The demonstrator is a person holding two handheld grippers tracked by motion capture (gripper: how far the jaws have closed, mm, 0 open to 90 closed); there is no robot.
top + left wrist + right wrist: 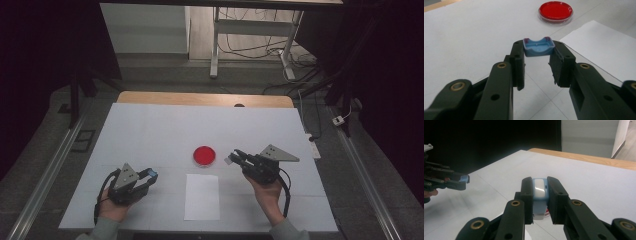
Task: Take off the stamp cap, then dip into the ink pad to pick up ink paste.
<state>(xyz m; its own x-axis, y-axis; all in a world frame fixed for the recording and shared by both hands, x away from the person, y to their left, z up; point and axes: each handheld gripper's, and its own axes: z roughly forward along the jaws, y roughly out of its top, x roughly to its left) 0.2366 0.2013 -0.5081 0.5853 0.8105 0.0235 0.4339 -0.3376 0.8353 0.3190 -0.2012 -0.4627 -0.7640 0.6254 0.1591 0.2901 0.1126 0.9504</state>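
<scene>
We see a matt white tabletop (150, 135) with a wooden far edge, a paper sheet (202, 196), a glossy red dish (204, 156), and matt black plastic jaws.

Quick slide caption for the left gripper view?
Left gripper holding a small blue cap, red dish and paper sheet beyond.

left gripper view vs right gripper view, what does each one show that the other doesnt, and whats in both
Left gripper view alone: the red petri dish, the white paper sheet, and the hollow inside of the blue cap pinched at the left gripper tips.

Right gripper view alone: the right gripper clamped on a blue and white stamp body, the table's wooden far edge, and the dark room beyond.

Both: the white table surface, the left gripper and its blue cap.
</scene>
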